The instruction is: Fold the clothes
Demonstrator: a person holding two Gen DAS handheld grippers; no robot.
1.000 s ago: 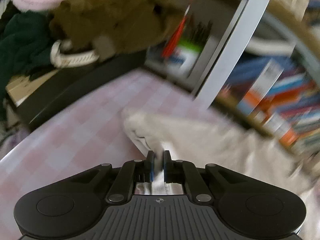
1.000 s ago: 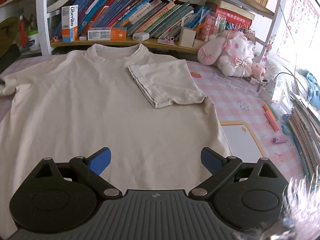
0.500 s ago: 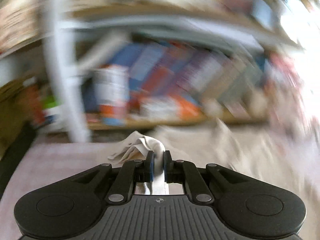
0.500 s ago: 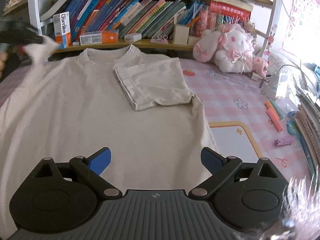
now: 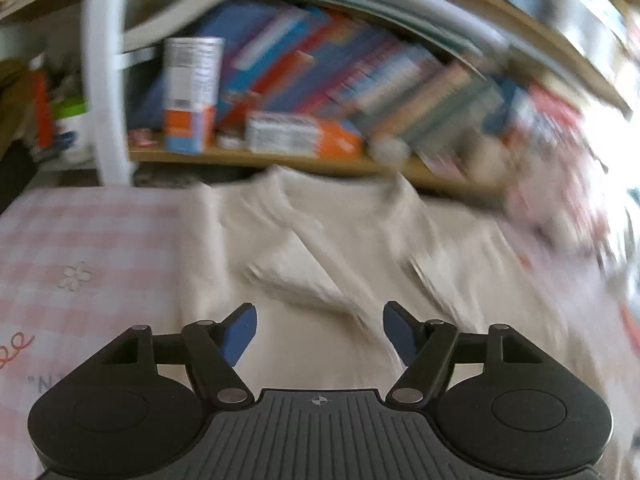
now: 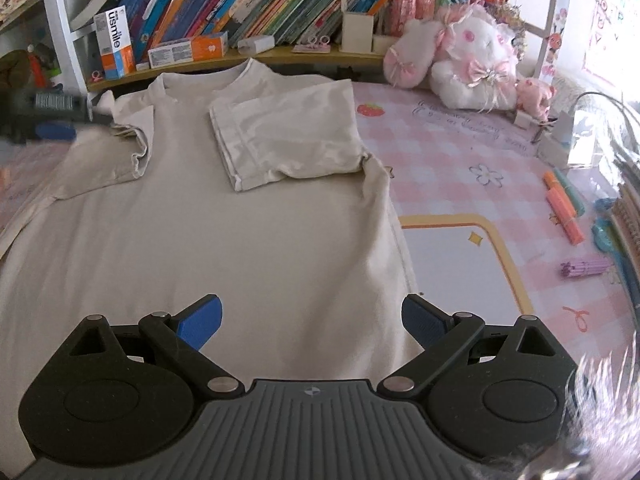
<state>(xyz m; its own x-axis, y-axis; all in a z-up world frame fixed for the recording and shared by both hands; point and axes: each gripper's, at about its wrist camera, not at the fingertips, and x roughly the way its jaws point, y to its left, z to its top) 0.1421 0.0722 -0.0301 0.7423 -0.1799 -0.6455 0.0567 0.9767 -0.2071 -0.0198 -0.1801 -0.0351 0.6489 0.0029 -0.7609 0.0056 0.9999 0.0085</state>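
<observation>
Both grippers' fingers spread wide, nothing held: left gripper point(image 5: 316, 330) by the folded-in sleeve point(image 6: 120, 148), right gripper point(image 6: 311, 320) over the beige T-shirt point(image 6: 240, 240) hem. Shirt lies flat on the pink mat point(image 6: 480, 152), sleeves in, prob ready for body fold.

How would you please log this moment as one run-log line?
left claw: open, empty | right claw: open, empty | T-shirt: flat, both sleeves folded inward | next: probably fold body
</observation>
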